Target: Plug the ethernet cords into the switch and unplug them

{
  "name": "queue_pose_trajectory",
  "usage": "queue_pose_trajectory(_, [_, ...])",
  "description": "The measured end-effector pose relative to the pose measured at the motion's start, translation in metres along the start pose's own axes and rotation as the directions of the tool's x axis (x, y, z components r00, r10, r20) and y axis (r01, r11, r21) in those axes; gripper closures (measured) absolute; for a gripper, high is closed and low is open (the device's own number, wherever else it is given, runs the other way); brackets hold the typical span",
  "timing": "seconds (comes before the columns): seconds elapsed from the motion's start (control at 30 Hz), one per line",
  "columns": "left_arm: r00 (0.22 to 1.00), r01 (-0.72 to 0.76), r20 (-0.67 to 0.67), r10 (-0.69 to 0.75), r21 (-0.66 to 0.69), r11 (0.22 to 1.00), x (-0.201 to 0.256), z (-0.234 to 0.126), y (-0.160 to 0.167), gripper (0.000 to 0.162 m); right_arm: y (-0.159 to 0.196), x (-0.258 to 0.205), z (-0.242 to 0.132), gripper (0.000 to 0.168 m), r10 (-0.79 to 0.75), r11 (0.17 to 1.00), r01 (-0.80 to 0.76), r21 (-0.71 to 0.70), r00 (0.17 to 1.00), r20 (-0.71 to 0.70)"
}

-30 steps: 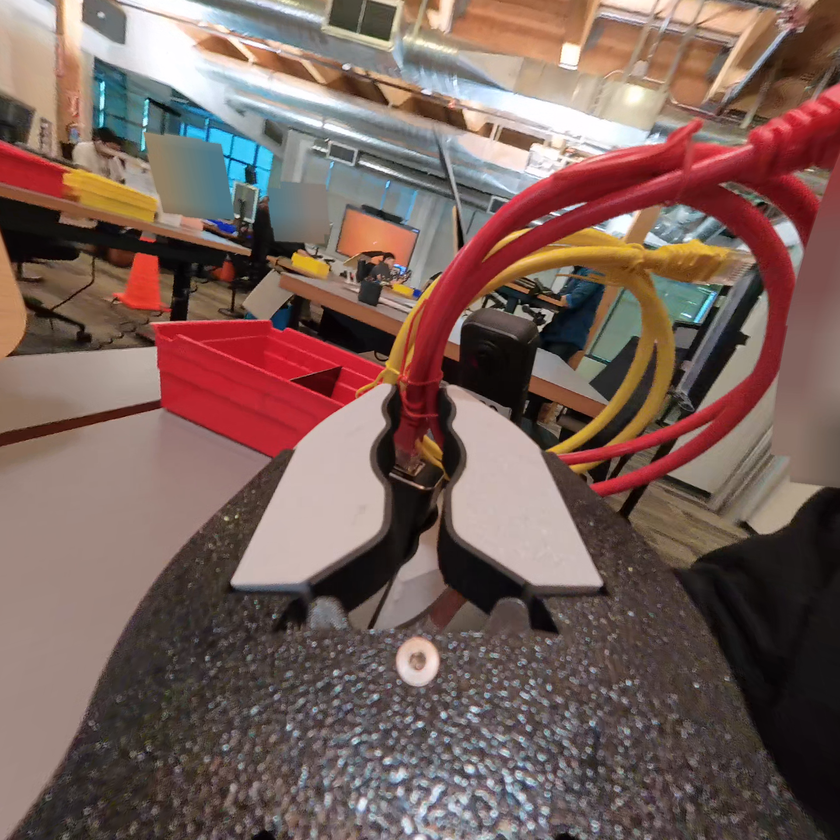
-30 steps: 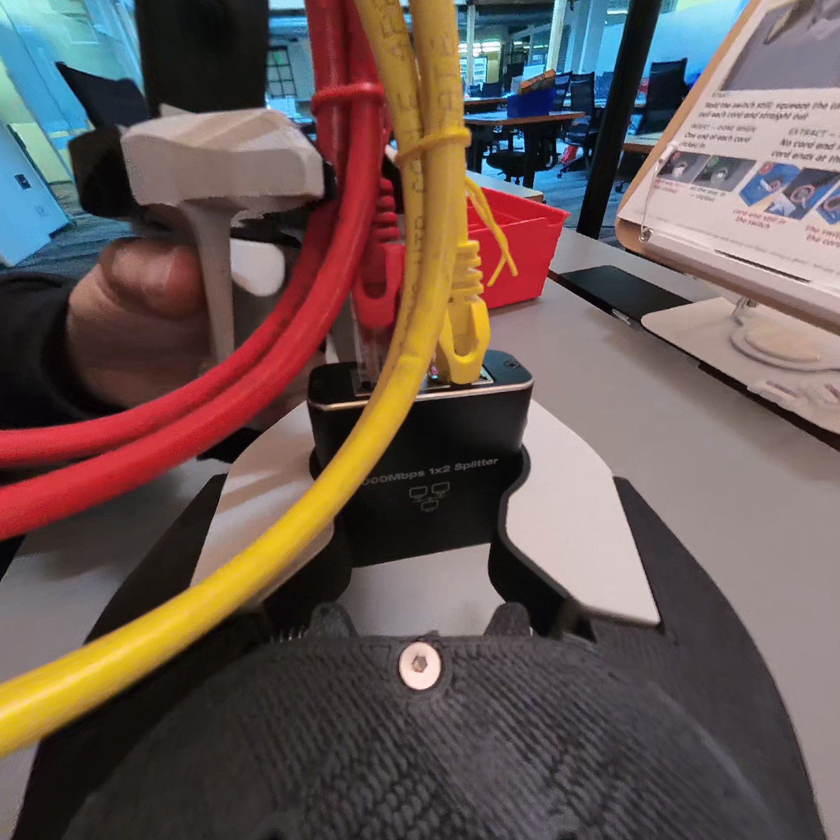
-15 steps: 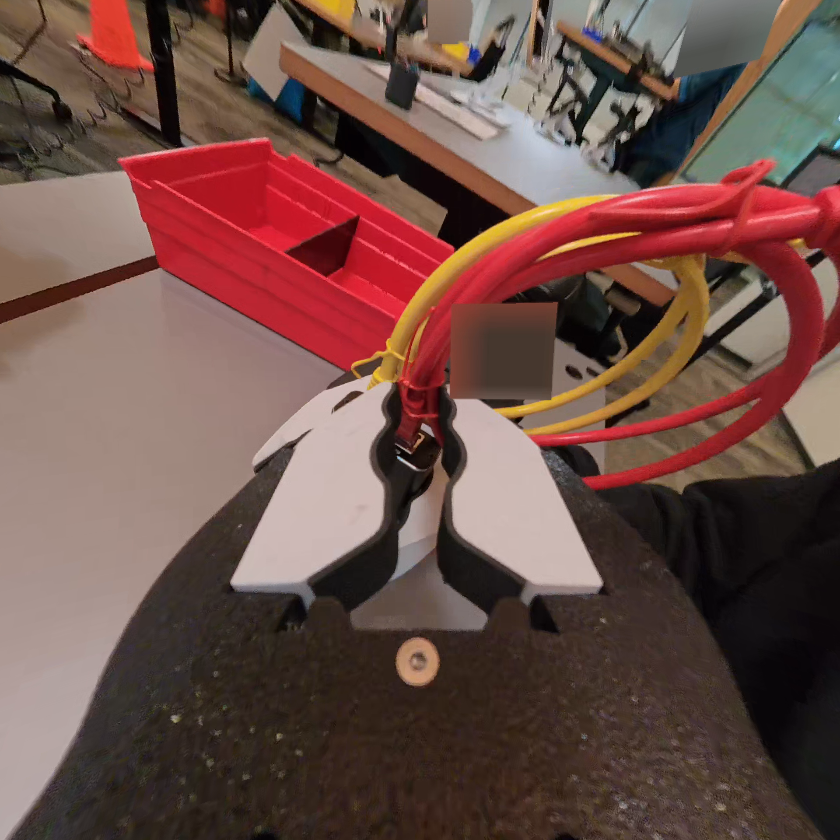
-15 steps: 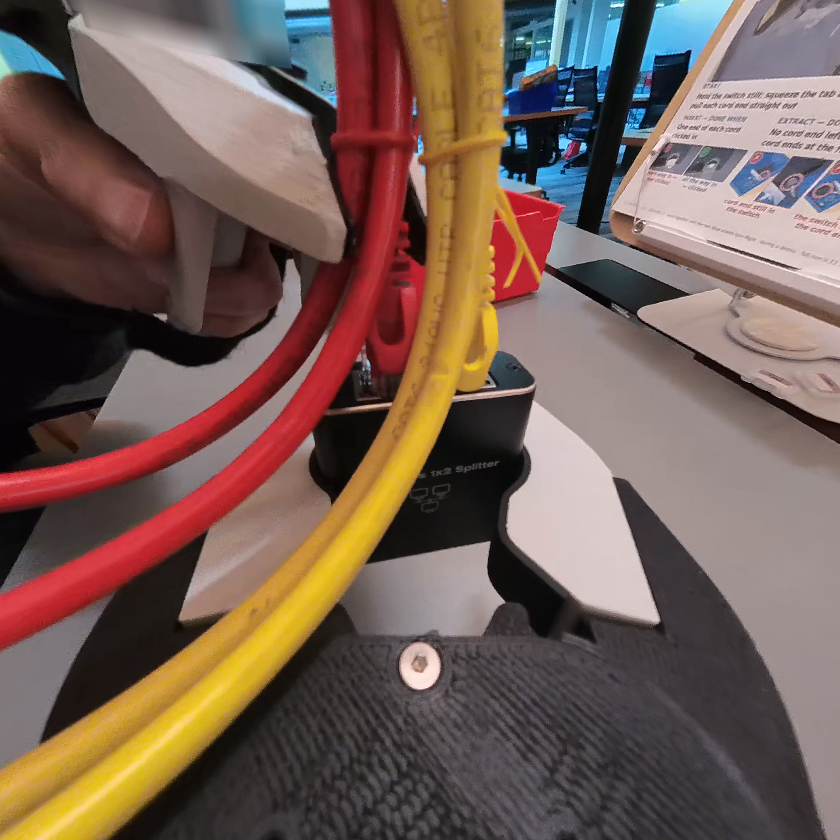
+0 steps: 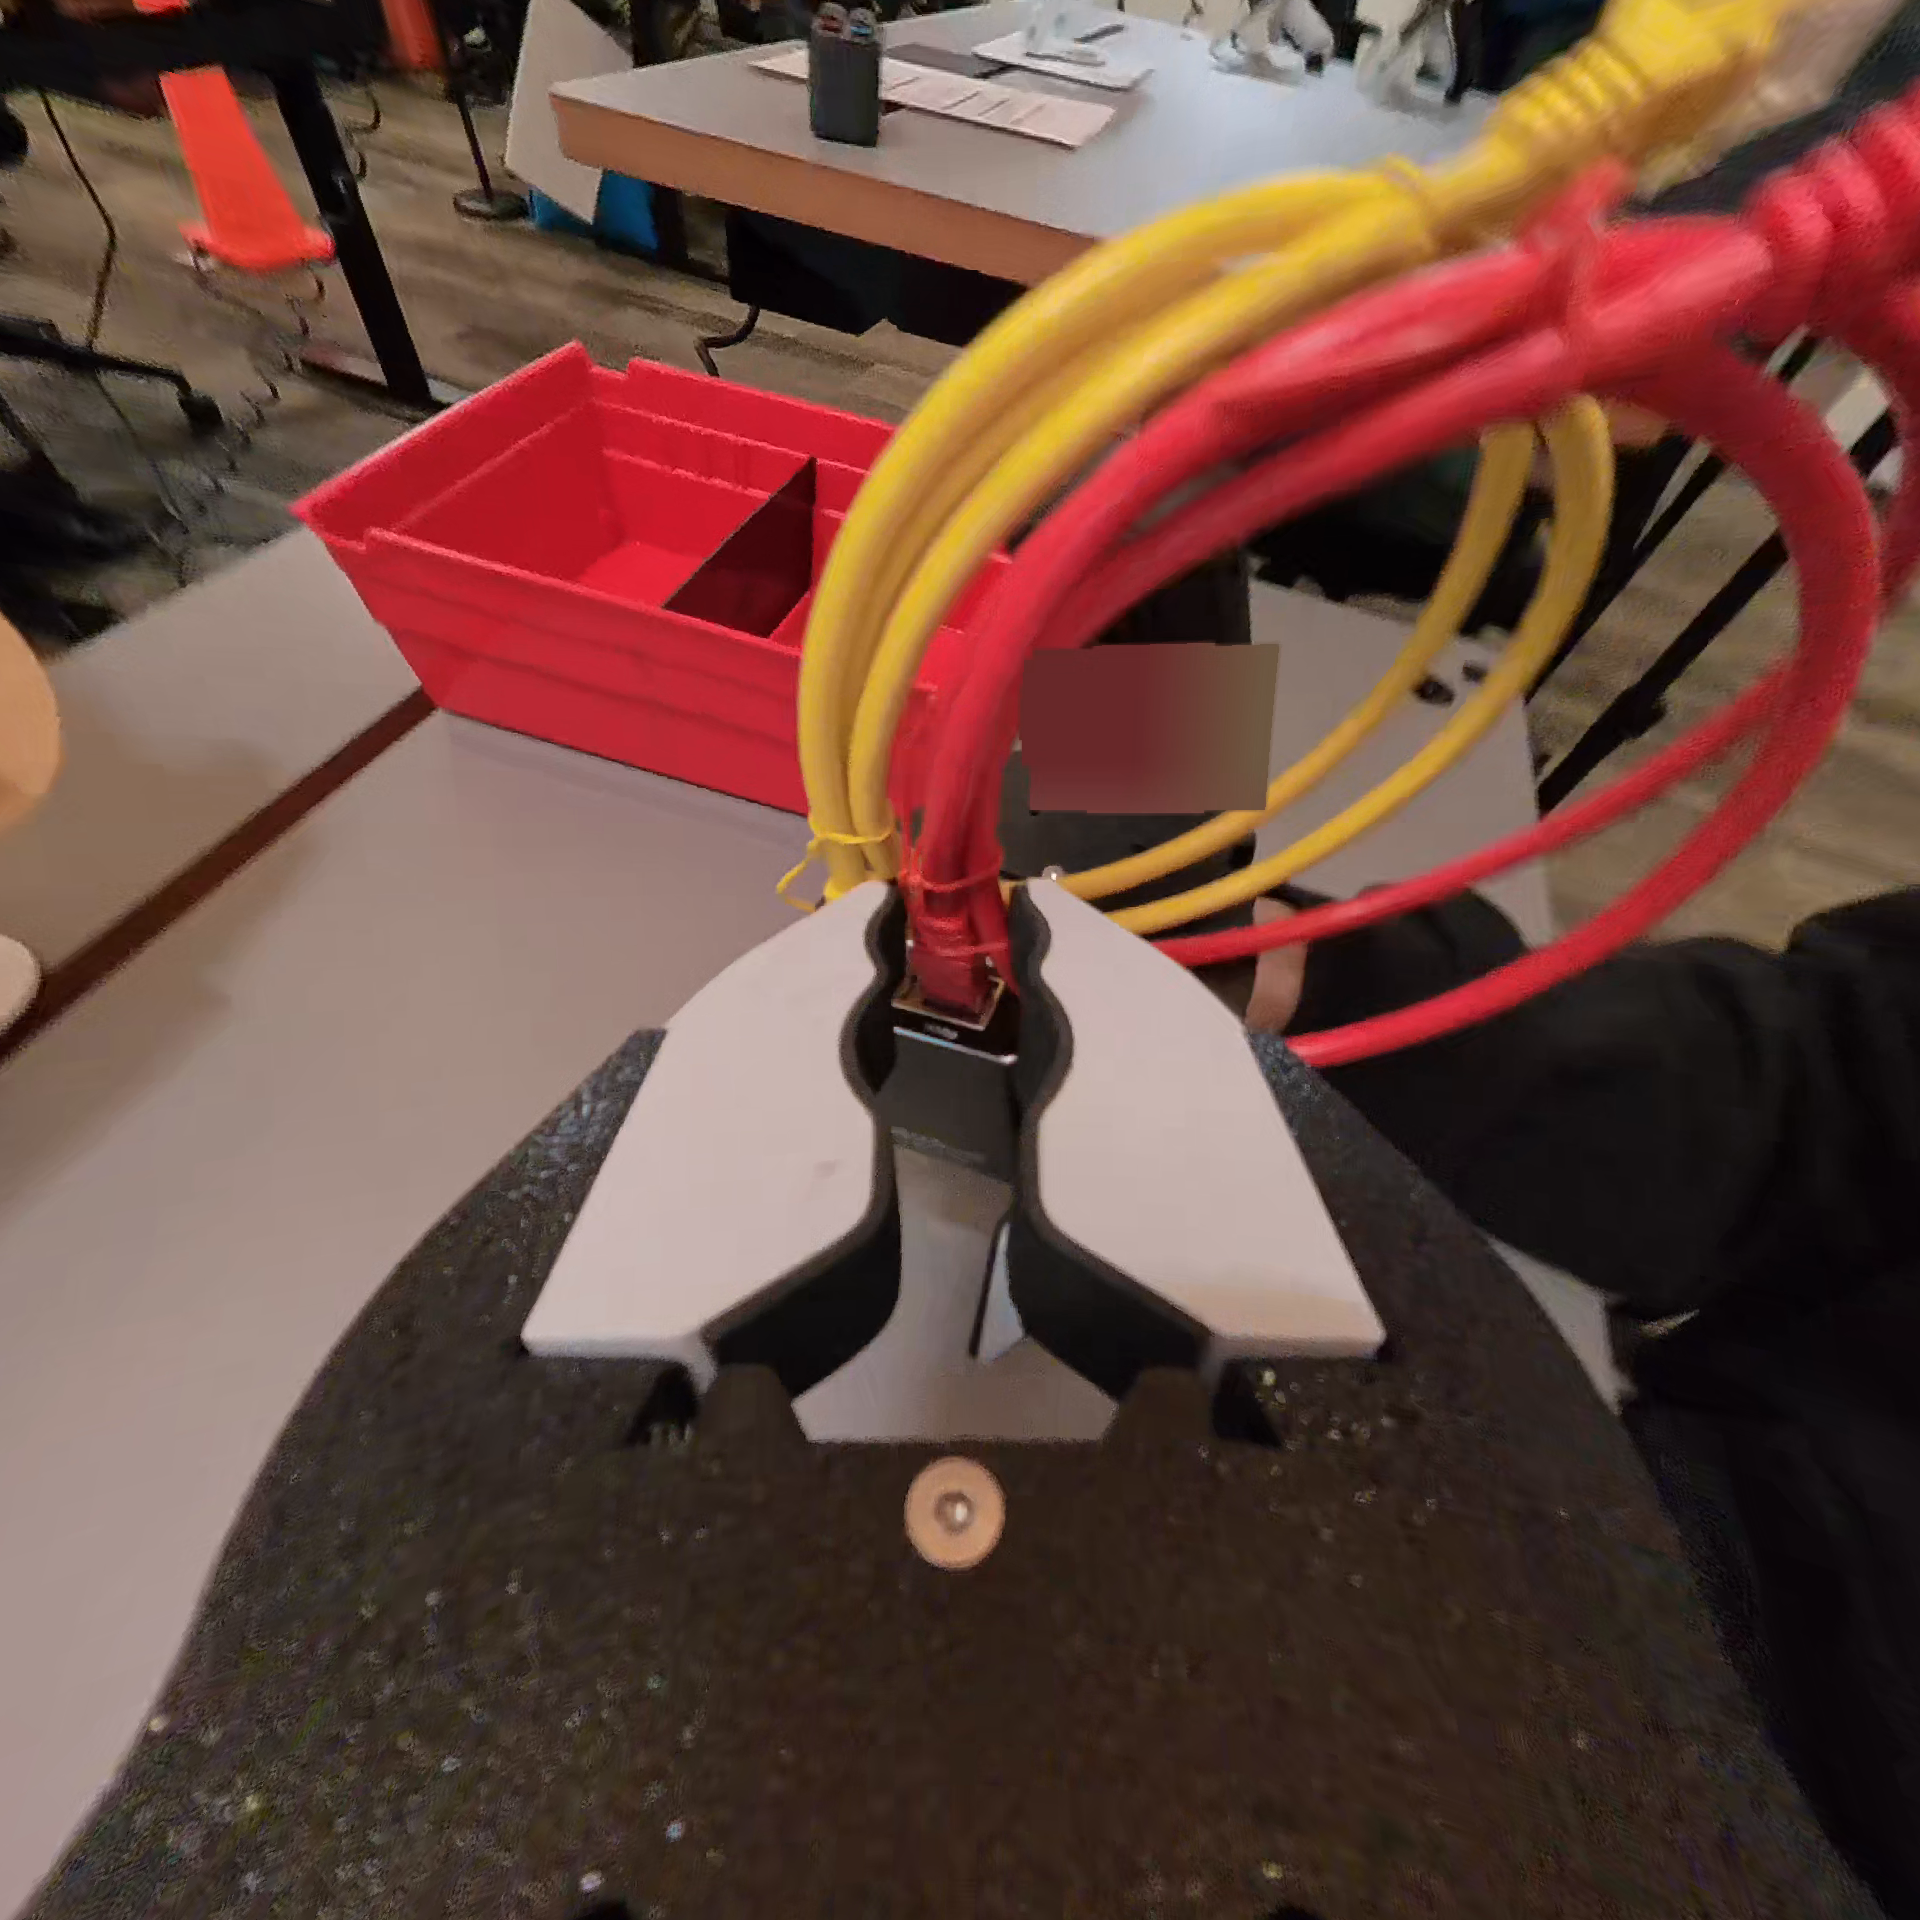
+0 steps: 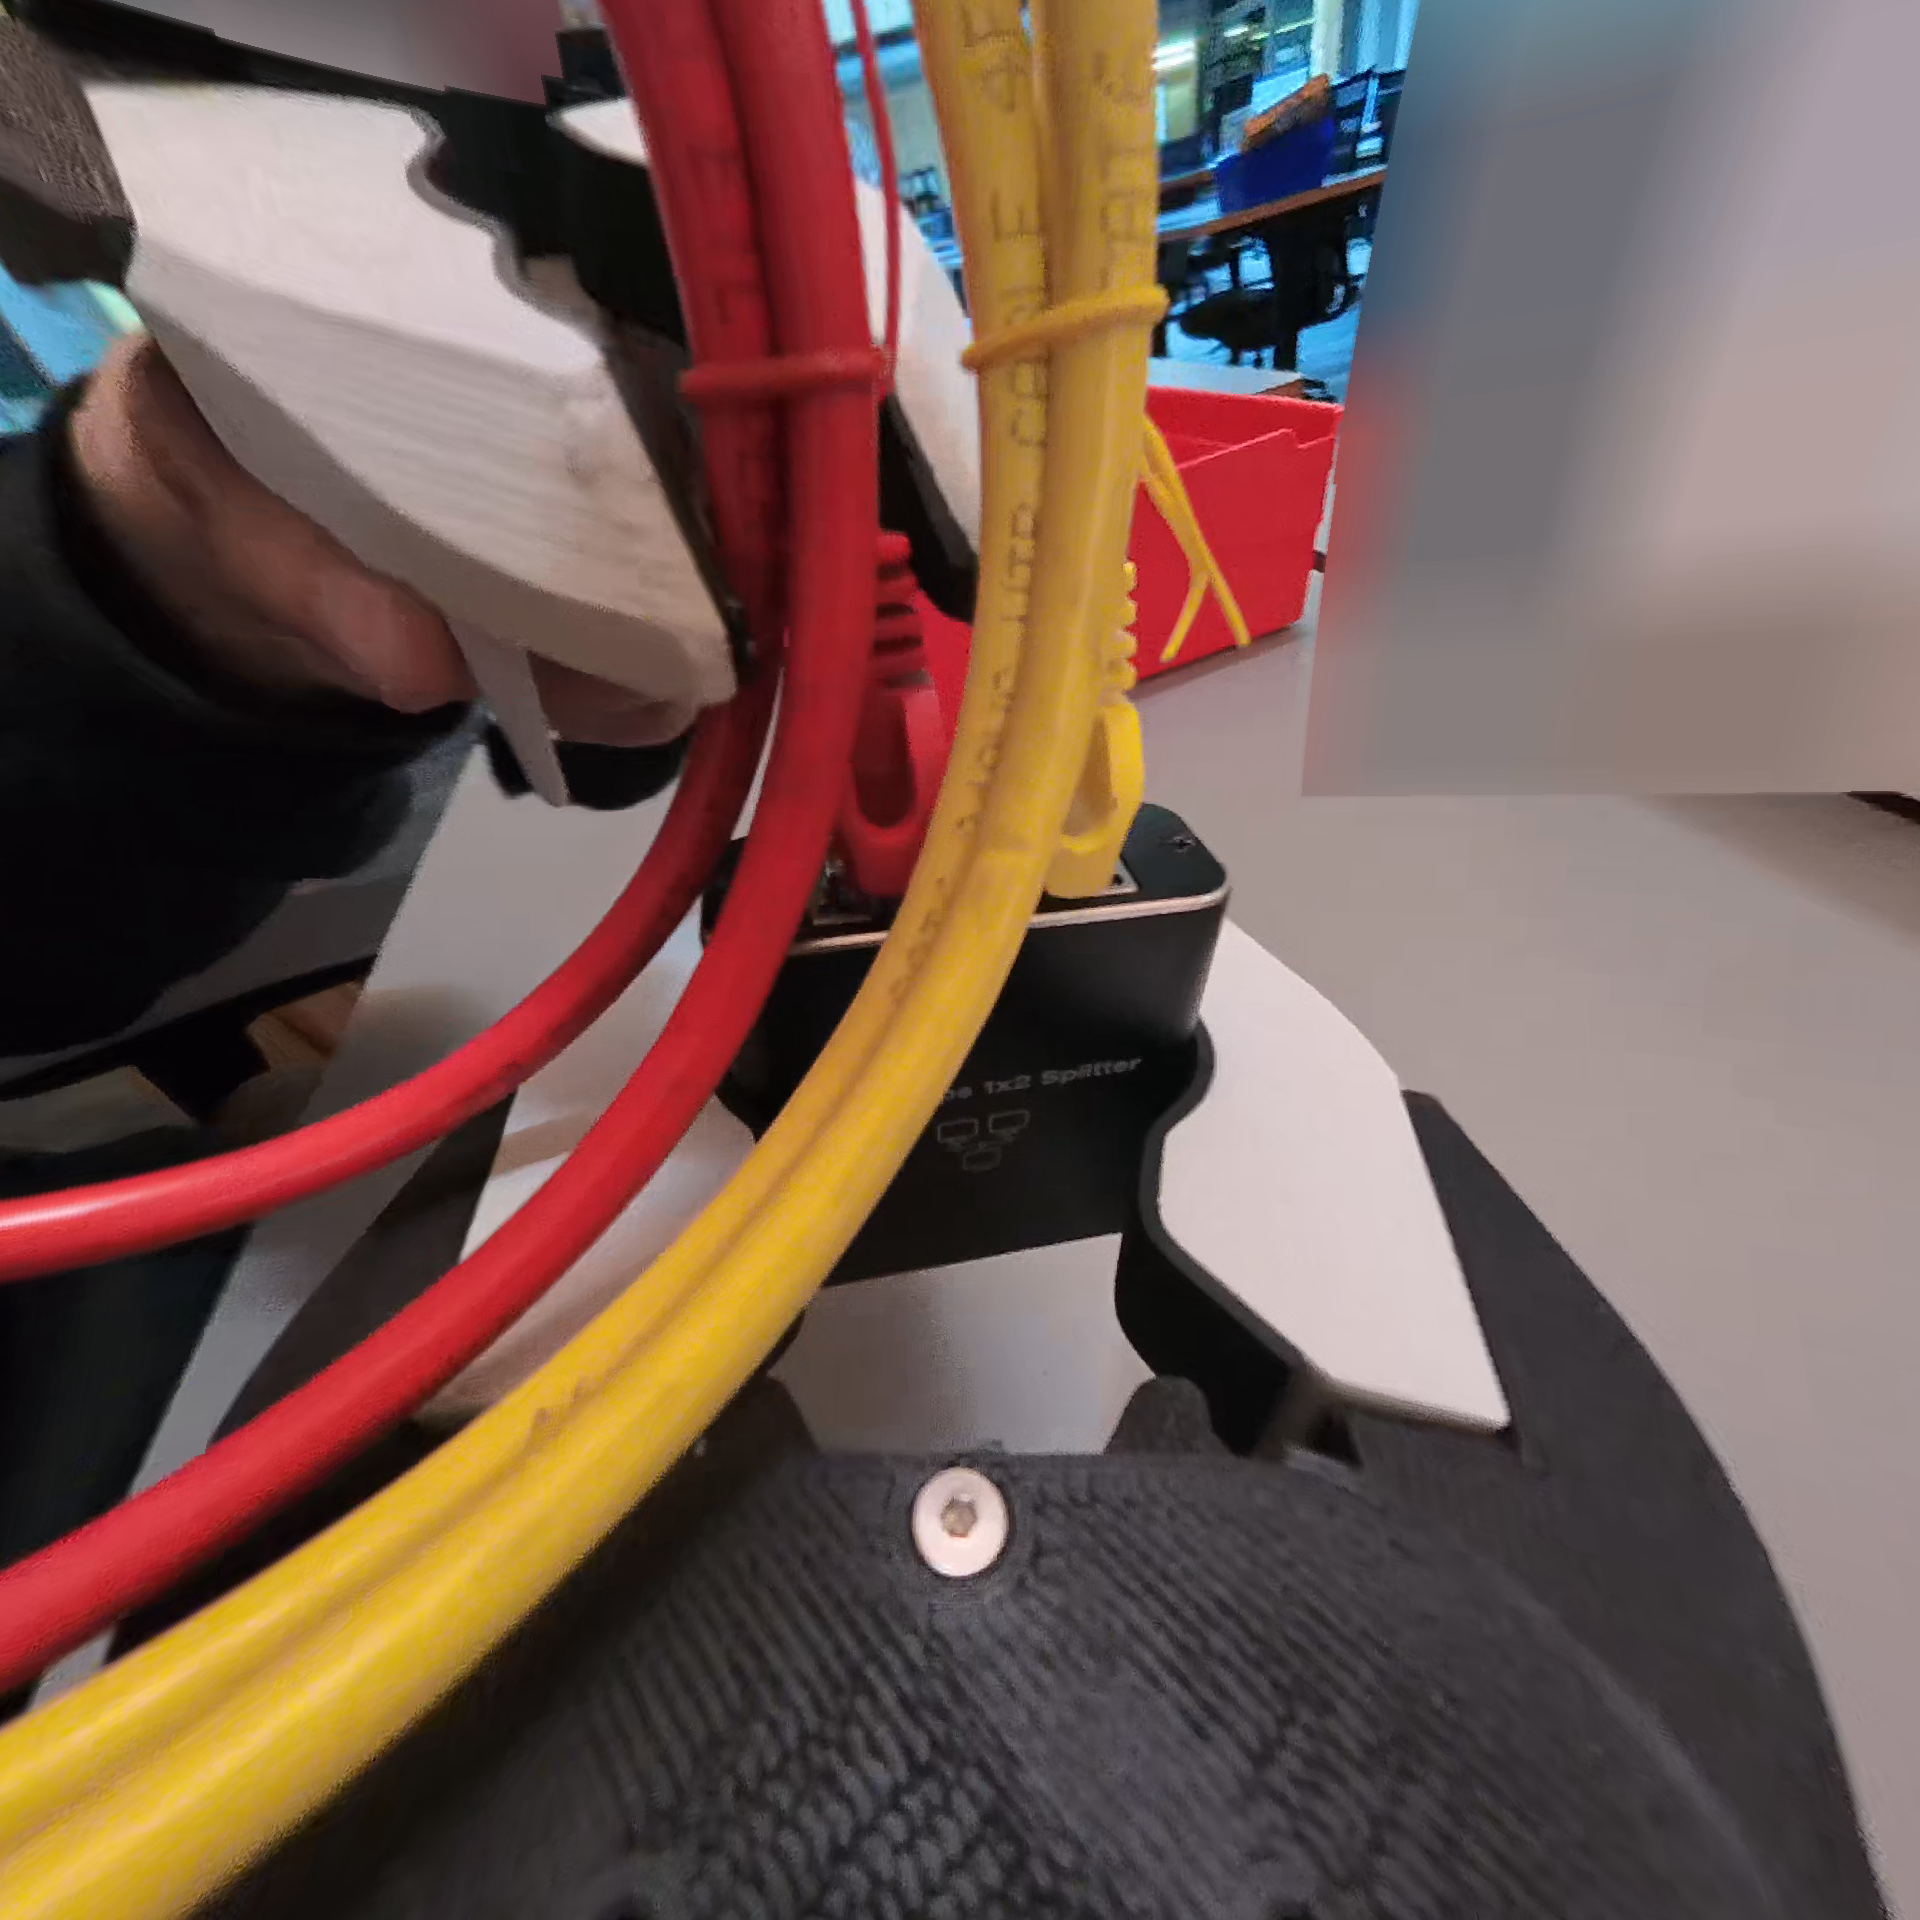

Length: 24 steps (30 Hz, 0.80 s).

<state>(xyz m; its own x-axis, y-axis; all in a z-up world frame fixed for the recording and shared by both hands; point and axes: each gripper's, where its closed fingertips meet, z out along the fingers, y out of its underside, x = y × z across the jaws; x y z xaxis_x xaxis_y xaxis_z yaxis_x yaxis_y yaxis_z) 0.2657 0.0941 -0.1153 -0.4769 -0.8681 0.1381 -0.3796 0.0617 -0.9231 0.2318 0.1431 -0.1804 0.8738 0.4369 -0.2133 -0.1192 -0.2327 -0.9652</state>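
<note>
My right gripper is shut on the black switch and holds it upright above the table. A yellow plug sits in its right port. A red plug stands with its tip in the left port. My left gripper is shut on the red cord just above that plug, with the switch showing between its fingers. It also shows in the right wrist view, above the switch. The yellow cord loops beside the red one, each tied with a thin strap.
A red divided bin stands on the grey table beyond the grippers; it also shows in the right wrist view. A hand in a dark sleeve holds the left gripper. Cord loops hang across the right wrist view. Some 8 cm of space lies between my two pairs of fingers.
My left gripper has tilted down and come closer to the switch with the red cord. The red plug has moved from just above the port down into it. The right gripper still holds the switch.
</note>
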Motion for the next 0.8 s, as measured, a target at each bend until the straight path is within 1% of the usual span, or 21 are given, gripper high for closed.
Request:
queue_pose_trajectory(0.1, [0.995,-0.097,-0.017,0.096,-0.023,0.995,0.003,-0.001,0.001,0.140,0.000,-0.003,-0.001,0.093,0.011,1.000,-0.011,0.004,0.999,0.030])
queue_pose_trajectory(0.2, [0.990,-0.125,-0.064,0.122,-0.047,0.991,0.004,-0.005,0.002,0.134,-0.003,-0.008,-0.001,0.093,0.022,1.000,-0.023,0.020,0.998,0.064])
queue_pose_trajectory(0.27, [0.988,-0.139,-0.080,0.133,-0.070,0.988,0.003,-0.009,0.002,0.137,-0.002,-0.011,-0.001,0.093,0.022,1.000,-0.023,0.013,0.996,0.082])
queue_pose_trajectory(0.37, [0.987,-0.137,-0.099,0.126,-0.110,0.984,0.004,-0.010,0.003,0.137,-0.001,-0.009,0.001,0.093,0.007,1.000,-0.007,0.001,0.998,0.062])
queue_pose_trajectory(0.43, [0.987,-0.146,-0.087,0.134,-0.152,0.978,0.004,-0.008,0.005,0.138,0.000,-0.007,0.002,0.093,-0.007,1.000,0.007,-0.009,0.999,0.037])
queue_pose_trajectory(0.6, [0.975,-0.224,-0.040,0.220,-0.217,0.950,0.000,-0.006,0.005,0.138,0.004,-0.002,0.000,0.093,-0.029,0.999,0.029,-0.044,1.000,0.004])
queue_pose_trajectory(0.73, [0.982,-0.189,-0.044,0.185,-0.294,0.937,-0.001,-0.007,0.011,0.142,0.009,0.002,0.001,0.093,-0.060,0.995,0.058,-0.079,0.998,-0.030])
queue_pose_trajectory(0.8, [0.991,-0.135,-0.065,0.120,-0.328,0.935,0.000,-0.008,0.014,0.144,0.011,0.002,0.002,0.093,-0.067,0.993,0.064,-0.096,0.997,-0.030])
